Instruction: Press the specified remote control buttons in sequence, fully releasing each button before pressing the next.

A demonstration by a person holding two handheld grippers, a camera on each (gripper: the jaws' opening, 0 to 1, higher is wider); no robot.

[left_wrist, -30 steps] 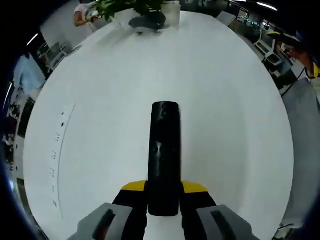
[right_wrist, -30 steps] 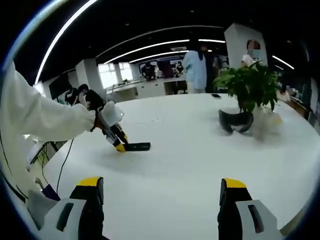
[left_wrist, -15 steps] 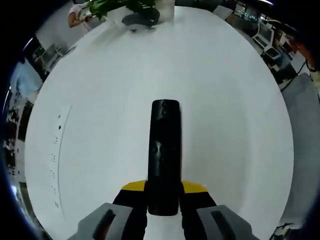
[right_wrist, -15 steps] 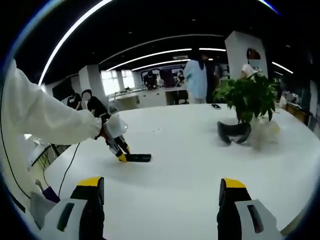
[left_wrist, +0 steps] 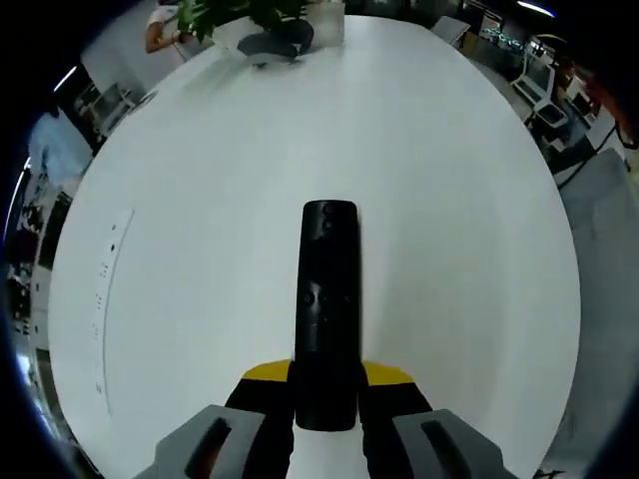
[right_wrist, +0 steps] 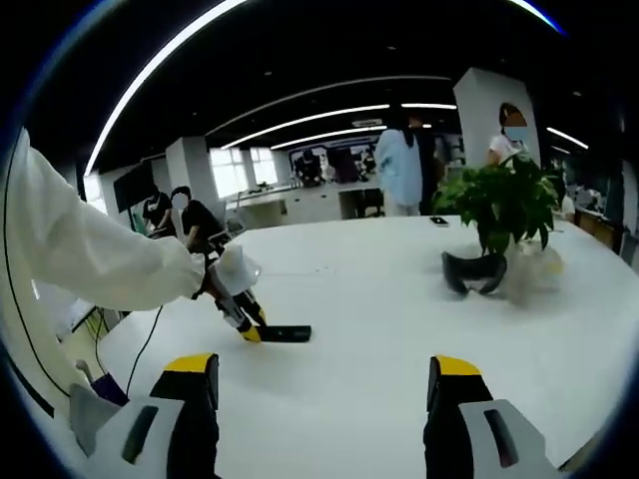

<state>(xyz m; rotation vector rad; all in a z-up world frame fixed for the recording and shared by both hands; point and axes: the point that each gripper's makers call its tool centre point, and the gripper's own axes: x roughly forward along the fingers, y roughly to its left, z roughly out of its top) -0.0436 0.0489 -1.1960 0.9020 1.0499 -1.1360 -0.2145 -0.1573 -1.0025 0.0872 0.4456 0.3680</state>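
Centrally, the left gripper (left_wrist: pixel 325 424) clamped the rigid, likely light black remote (left_wrist: pixel 326 309) by its near end (buttons exposed); the right gripper (right_wrist: pixel 318 399) stood open.

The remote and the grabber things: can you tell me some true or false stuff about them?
1. The left gripper is shut on the black remote. True.
2. The right gripper is pressing a button. False: it is open, well away from the remote.
3. The remote is red. False: it is black.
4. A green plant stands on the white table. True.
5. The remote lies beside the plant. False: they are far apart.
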